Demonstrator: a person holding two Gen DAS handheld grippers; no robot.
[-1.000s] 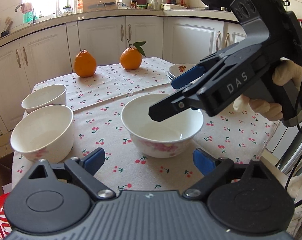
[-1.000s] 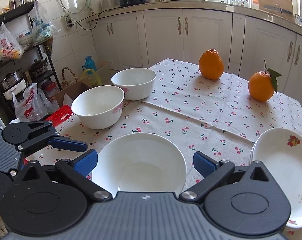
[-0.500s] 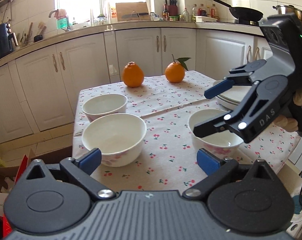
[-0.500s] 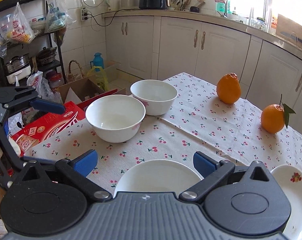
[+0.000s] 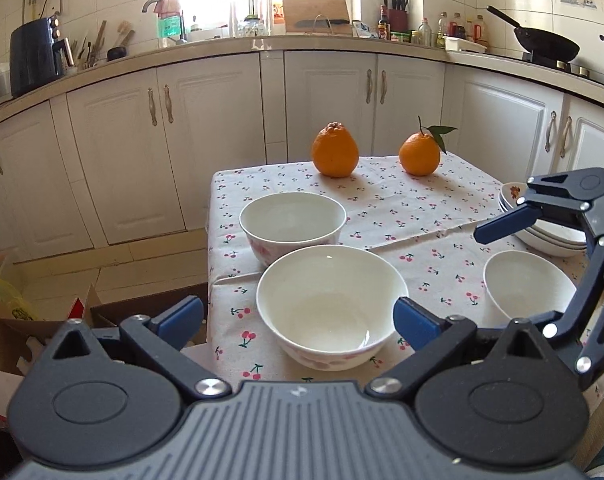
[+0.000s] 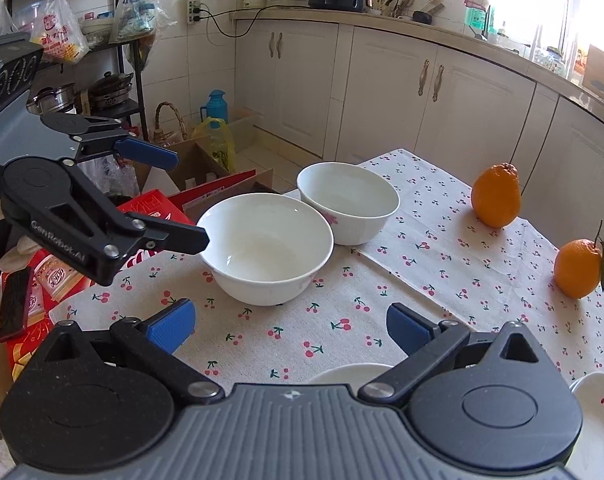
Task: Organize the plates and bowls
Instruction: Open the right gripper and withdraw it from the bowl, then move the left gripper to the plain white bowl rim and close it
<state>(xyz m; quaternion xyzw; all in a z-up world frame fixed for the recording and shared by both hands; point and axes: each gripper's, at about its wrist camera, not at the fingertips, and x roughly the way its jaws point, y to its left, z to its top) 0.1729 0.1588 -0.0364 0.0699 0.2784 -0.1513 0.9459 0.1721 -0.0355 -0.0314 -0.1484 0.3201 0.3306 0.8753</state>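
The left claw (image 5: 298,320) hung wide open around the near bowl (image 5: 331,306); the right claw (image 6: 290,326) gaped wide too, empty, above a third bowl (image 5: 527,288). A second bowl (image 5: 292,222) sat at twelve o'clock, plates (image 5: 541,236) at two. A thin, glossy rim could slip when pinched. The cherry-print tablecloth (image 5: 401,216) held two oranges (image 5: 335,155) before white cabinets (image 5: 206,140).

near bowl (image 5: 331,312) before far bowl (image 5: 292,226) | oranges (image 5: 335,156) behind | plate stack (image 5: 549,236) right

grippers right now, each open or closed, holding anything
Left gripper: open, holding nothing, jaws either side of the near bowl.
Right gripper: open, holding nothing.
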